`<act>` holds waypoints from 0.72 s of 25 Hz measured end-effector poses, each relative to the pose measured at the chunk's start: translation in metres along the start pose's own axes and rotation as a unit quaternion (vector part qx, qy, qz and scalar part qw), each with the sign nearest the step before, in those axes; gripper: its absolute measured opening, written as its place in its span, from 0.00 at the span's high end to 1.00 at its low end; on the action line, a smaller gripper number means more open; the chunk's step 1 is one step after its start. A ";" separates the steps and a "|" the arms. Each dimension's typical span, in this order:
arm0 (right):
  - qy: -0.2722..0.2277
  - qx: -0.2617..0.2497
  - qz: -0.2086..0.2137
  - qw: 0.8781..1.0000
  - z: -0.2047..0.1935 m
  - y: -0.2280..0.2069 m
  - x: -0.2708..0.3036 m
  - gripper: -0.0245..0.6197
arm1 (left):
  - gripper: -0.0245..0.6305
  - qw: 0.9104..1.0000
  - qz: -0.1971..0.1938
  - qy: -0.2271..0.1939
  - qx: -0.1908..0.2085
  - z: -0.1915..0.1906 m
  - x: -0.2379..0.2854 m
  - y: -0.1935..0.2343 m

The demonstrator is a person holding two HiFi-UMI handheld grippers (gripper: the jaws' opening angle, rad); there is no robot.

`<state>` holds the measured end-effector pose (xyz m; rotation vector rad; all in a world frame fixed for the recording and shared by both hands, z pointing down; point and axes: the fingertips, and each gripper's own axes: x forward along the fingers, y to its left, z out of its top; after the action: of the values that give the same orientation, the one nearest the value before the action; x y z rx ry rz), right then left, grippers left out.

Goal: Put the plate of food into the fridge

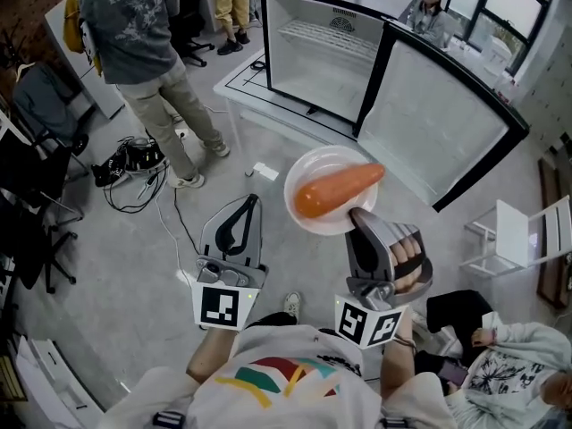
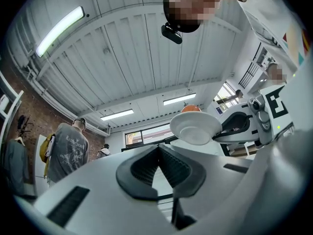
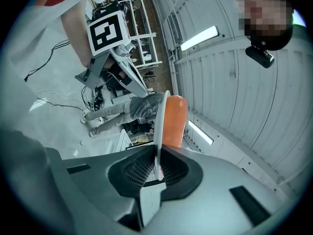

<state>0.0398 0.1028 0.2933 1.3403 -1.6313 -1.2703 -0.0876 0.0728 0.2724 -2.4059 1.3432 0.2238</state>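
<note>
Step in hand: carrying the round white plate with the long orange carrot-like food towards the open black-framed fridge on the white table.
Where the plate is: in the air in front of the person, short of the table and lower than the fridge mouth. It isn't inside yet.
Right gripper: its jaws are nearly closed and pinch the plate's near rim. In the right gripper view the thin rim runs straight between the pads, with the orange food lying on the far side.
Left gripper: the jaws are closed together with nothing between them. It hangs idle to the left of the plate.
Path: the glass fridge door is swung wide to the right, so I'd go in from the front left of it.
How to do it well: one edge grip carries the whole load, so I'd hold the plate level and move slowly, or the rounded food may roll off.
Landing spot: the white wire shelf looks bare. I'd raise the plate above it, slide it in flat, and open the jaws only once it rests there.
Watch for: the plate's far rim catching the fridge frame or the door edge.
</note>
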 end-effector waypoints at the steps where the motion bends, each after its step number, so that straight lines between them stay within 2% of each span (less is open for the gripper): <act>1: 0.003 -0.002 -0.002 1.000 -0.002 0.000 0.015 0.91 | 0.95 1.000 -0.004 -0.002 0.000 -0.005 0.012 0.009; 6: 0.022 -0.008 -0.003 1.000 -0.015 0.003 0.070 0.91 | 0.95 1.000 -0.010 0.001 0.003 -0.032 0.056 0.042; 10: 0.038 -0.015 0.005 0.999 -0.027 0.005 0.103 0.91 | 0.95 1.000 -0.006 0.006 -0.012 -0.049 0.083 0.060; 18: 0.036 -0.020 0.015 0.999 -0.036 0.012 0.166 0.91 | 0.95 0.999 -0.008 0.004 -0.037 -0.078 0.129 0.084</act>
<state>0.0268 -0.0663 0.3023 1.3171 -1.5627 -1.2164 -0.0931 -0.0992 0.2831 -2.4800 1.3407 0.2631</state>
